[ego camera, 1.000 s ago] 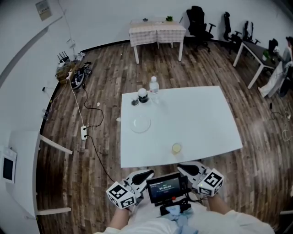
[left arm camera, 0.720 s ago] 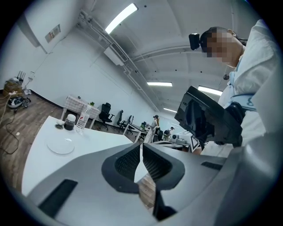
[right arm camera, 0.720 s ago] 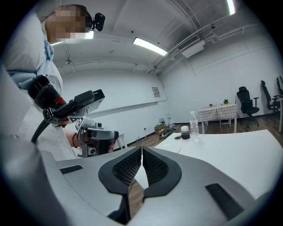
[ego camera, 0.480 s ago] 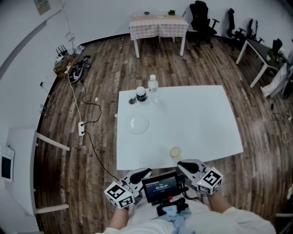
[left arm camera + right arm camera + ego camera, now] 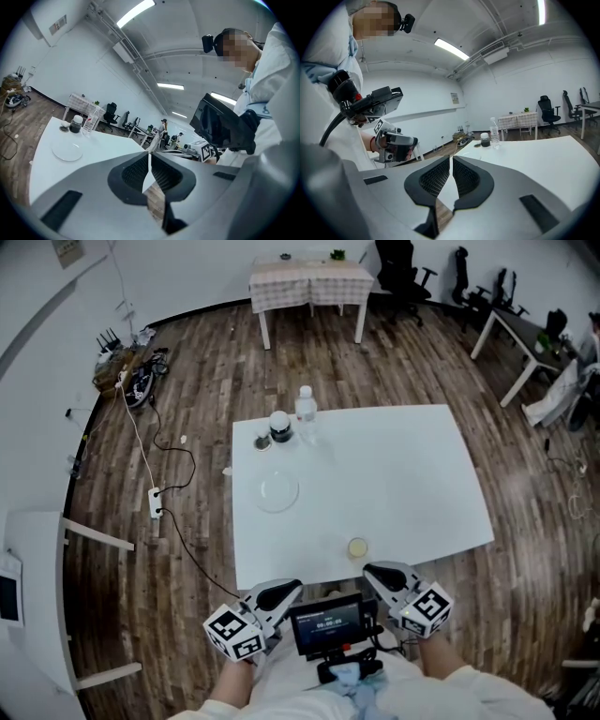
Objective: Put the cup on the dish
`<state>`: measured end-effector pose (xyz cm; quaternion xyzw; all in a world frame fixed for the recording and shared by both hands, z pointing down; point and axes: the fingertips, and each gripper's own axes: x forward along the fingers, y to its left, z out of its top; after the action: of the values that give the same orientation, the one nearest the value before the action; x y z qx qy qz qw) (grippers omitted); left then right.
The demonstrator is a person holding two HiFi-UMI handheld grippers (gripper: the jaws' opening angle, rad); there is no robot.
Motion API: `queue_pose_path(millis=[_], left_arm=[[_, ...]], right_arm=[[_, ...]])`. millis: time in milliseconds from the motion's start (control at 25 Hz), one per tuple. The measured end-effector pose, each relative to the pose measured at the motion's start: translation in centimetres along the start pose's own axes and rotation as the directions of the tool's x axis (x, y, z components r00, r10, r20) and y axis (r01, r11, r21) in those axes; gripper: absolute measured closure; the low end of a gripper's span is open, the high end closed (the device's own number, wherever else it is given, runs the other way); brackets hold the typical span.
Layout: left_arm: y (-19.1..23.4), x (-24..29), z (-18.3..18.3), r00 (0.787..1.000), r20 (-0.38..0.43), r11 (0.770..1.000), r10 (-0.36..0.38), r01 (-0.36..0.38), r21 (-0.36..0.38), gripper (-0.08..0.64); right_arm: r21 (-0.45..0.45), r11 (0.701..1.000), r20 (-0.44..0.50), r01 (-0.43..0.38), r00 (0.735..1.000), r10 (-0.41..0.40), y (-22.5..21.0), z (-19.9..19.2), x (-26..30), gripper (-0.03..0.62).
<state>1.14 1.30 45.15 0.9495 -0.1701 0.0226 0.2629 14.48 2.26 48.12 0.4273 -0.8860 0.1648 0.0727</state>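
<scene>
Left tool and right tool both closed, empty, short of the table; cup stands at its near edge, dish farther left — open the right tool fully before approaching the cup.

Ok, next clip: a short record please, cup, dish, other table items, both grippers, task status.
cup: on table, near the person's edge, apart from dish
dish: clear, empty, left of centre
other items: bottle, jar, small lid at far left corner
left gripper: fingers shut, empty
right gripper: fingers shut, empty
task status: cup not yet on dish
</scene>
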Motion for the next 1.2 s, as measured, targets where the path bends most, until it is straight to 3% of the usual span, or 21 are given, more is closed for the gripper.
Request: queue_pose_path(millis=[440, 480, 520, 600, 1200], left_arm=[[1.1, 0.7, -0.5, 0.999, -0.047, 1.0, -0.021, 0.021, -0.004, 0.541], [1.2, 0.7, -0.5, 0.999, -0.05, 1.0, -0.021, 0.021, -0.007, 0.541], [1.2, 0.7, -0.5, 0.998, -0.052, 1.0, -0.021, 0.02, -0.009, 0.541], [1.3, 0.7, -0.7, 0.998, -0.059, 1.0, -0.021, 0.02, -0.012, 0.541], [1.1, 1.7, -1.8, 0.991, -0.123, 0.998, -0.044, 0.04, -0.04, 0.541]], right_arm=[[-0.036, 0.999, -0.023, 0.033, 0.999, -0.034, -1.0, -1.1, 0.9, 0.554], [-0.035, 0.999, -0.029, 0.031, 0.999, -0.032, -1.1, -1.4, 1.0, 0.523], [-0.035, 0.999, -0.036, 0.031, 0.999, -0.032, -1.2, -1.6, 1.1, 0.442], [-0.048, 0.998, -0.05, 0.041, 0.998, -0.043, -1.6, -2.1, 1.3, 0.392], [-0.079, 0.992, -0.154, 0.096, 0.982, -0.107, -6.3, -8.1, 3.4, 0.315]])
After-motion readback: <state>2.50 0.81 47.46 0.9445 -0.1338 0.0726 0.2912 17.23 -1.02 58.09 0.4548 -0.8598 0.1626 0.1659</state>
